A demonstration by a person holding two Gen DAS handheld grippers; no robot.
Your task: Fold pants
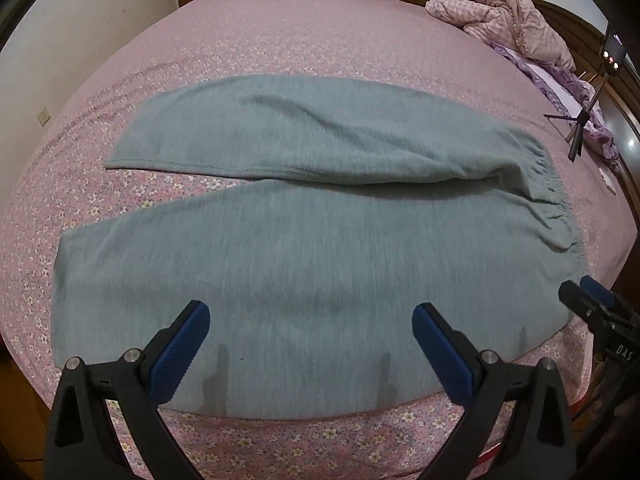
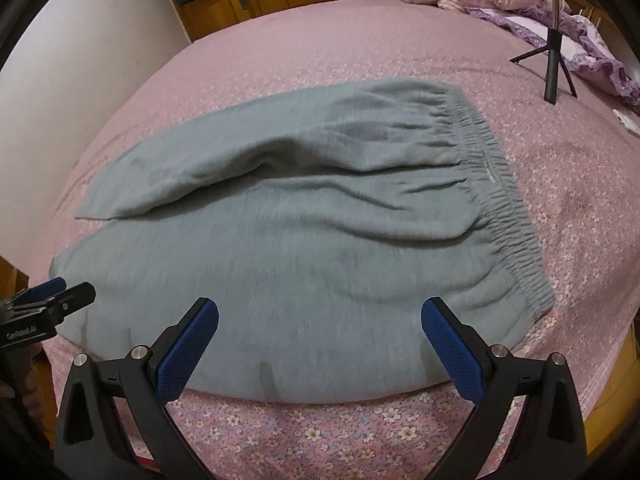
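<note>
Grey-green pants (image 1: 304, 240) lie flat on the pink flowered bed, legs to the left, elastic waistband (image 1: 556, 200) to the right. My left gripper (image 1: 310, 316) is open, hovering over the near leg close to the bed's front edge. In the right wrist view the same pants (image 2: 304, 232) spread out with the gathered waistband (image 2: 500, 200) at right; my right gripper (image 2: 320, 312) is open above the near hip area. Neither holds any cloth. The right gripper's tip (image 1: 584, 296) shows at the left view's right edge, and the left gripper's tip (image 2: 60, 296) at the right view's left edge.
A pink flowered bedsheet (image 1: 280, 32) covers the bed. A crumpled pink quilt (image 1: 496, 8) and purple bedding (image 1: 560, 84) lie at the far right corner. A small black tripod (image 2: 552, 64) stands on the bed beyond the waistband. A white wall is at left, wooden furniture behind.
</note>
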